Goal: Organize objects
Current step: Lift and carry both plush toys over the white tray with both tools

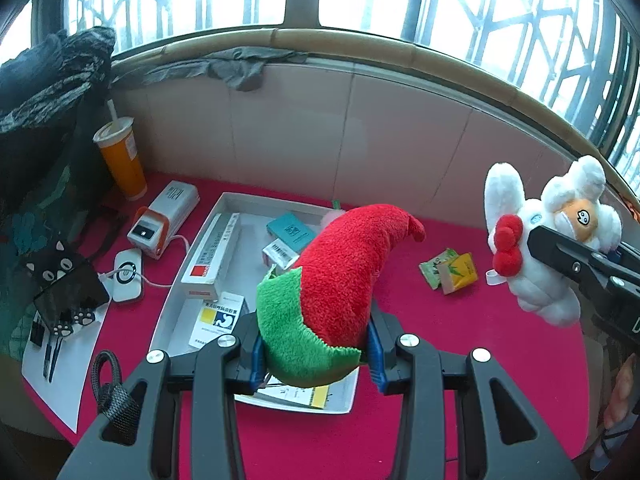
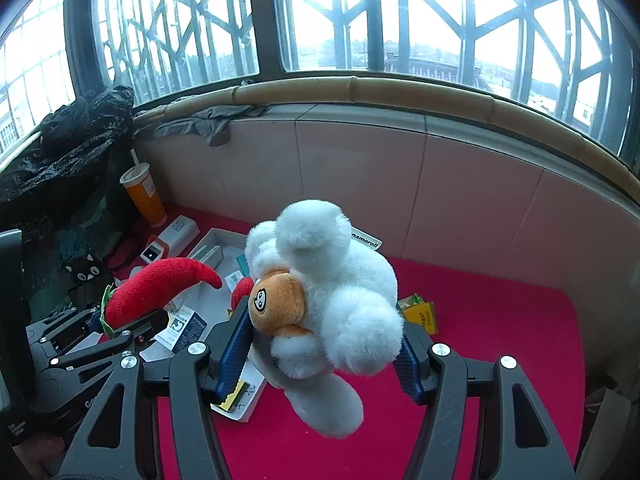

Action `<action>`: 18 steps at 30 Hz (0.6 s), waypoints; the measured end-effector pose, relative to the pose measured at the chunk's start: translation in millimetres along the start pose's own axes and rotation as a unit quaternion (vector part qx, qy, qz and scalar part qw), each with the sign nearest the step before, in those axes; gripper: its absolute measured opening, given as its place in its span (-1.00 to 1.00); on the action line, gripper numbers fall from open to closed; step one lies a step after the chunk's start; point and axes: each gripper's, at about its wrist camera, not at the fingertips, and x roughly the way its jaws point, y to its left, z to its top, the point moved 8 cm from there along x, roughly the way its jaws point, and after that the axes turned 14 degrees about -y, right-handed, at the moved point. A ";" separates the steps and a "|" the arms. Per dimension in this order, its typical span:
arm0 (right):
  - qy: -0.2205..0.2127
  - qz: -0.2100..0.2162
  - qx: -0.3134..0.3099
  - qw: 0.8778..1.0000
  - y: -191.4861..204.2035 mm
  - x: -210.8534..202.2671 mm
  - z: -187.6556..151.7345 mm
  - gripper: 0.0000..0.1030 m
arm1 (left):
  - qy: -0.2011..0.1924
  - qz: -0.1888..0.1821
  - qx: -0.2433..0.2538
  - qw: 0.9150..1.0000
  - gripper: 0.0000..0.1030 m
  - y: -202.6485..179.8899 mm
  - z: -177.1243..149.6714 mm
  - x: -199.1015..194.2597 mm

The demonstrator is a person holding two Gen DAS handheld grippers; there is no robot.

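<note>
My left gripper [image 1: 316, 354] is shut on a red plush chili pepper [image 1: 344, 276] with a green top and holds it in the air above the white tray [image 1: 188, 280]. My right gripper [image 2: 324, 352] is shut on a white fluffy plush toy [image 2: 344, 304] with an orange face and a red bow, held above the red table. The white plush also shows in the left wrist view [image 1: 548, 240] at the right. The chili also shows in the right wrist view [image 2: 160, 284] at the left. The tray holds several medicine boxes [image 1: 212, 256].
Yellow and green packets [image 1: 450, 268] lie on the red table [image 1: 480, 360] right of the tray. An orange cup with a straw [image 1: 122, 156], a white and orange device [image 1: 164, 218], a charger puck [image 1: 128, 274], a phone and dark bags stand at the left. A tiled wall is behind.
</note>
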 end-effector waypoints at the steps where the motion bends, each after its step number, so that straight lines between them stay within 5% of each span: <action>1: 0.001 0.001 -0.002 1.000 2.4 1.6 0.0 0.30 | 0.001 0.002 -0.002 1.000 -0.26 2.5 -0.6 0.8; 18: 0.020 0.022 -0.023 0.999 43.9 41.3 5.7 0.30 | 0.009 0.030 -0.032 0.999 -0.25 56.3 -2.4 18.5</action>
